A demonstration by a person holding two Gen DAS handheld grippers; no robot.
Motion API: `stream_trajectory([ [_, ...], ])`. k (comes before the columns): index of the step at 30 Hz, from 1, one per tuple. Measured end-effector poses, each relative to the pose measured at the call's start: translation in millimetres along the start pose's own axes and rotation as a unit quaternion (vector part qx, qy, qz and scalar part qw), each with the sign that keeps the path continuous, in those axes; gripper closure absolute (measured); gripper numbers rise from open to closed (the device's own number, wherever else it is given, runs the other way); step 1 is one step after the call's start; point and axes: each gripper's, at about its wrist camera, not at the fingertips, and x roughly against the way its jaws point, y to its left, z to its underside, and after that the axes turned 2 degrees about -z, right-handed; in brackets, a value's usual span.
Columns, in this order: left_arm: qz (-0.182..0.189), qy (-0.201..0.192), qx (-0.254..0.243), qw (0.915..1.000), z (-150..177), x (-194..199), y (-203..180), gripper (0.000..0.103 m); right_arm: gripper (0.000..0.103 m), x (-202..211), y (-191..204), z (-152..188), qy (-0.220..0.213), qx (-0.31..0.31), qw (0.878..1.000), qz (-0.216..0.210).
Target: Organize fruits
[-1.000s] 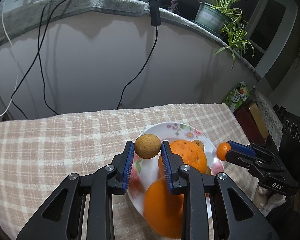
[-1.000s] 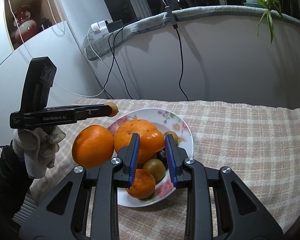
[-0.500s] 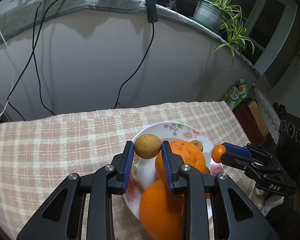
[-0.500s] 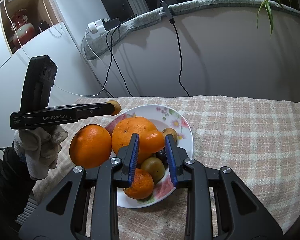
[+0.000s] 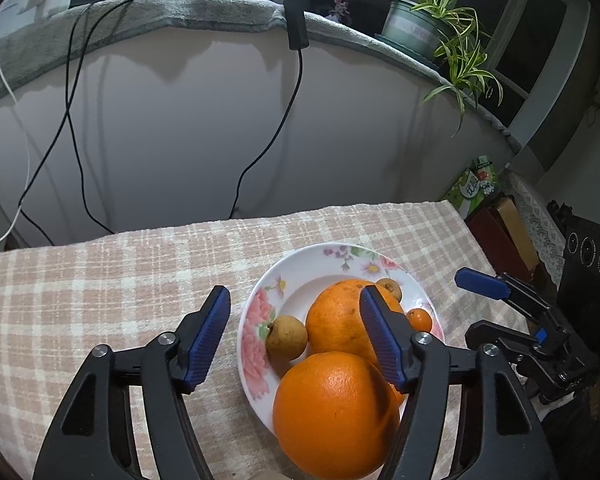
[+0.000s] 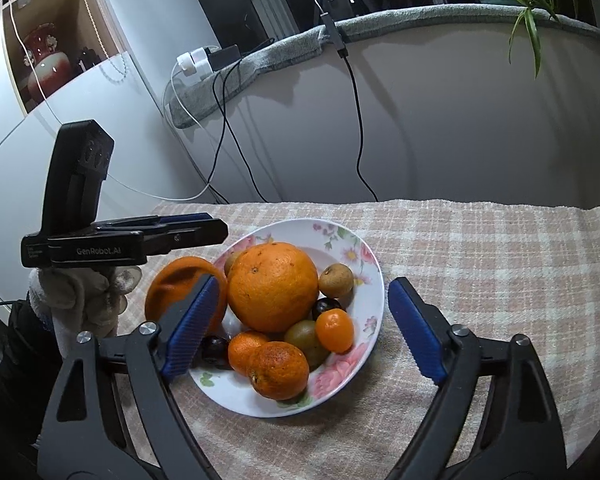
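A: Jaws first, quick. Left gripper?

B: Its jaws are opening, nothing pinched. The small brown fruit is lying on the plate below the gap, leaning against the middle orange.

A: Right gripper?

B: Also opening, nothing between the pads. It is hovering over the heap, with the little orange fruit sitting among the others near the plate's right side.

A: And the big orange in front?

B: That is the worry. It is sitting at the plate's near edge, and I cannot tell whether it is on the rim or on the checked cloth. From the right wrist view it is looking outside the plate, beside the gloved hand.

A: So the risks?

B: Either gripper is hanging close enough to nudge the pile. Round fruit is likely rolling if bumped, maybe off the plate. The heap is crowded too, so anything added on top is probably sliding.
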Motion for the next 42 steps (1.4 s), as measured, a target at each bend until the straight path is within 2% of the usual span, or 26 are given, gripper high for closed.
stream_trajectory([
  [19, -0.031, -0.024, -0.029, 0.9988, 4, 19, -20, 0.035, 0.013, 12, 5, -2, -0.007, 0.009, 1.0, 0.02],
  [42, -0.049, -0.079, -0.047, 0.9945, 21, 70, -42, 0.035, 0.013, 41, 25, -1, -0.043, 0.022, 0.998, 0.03],
])
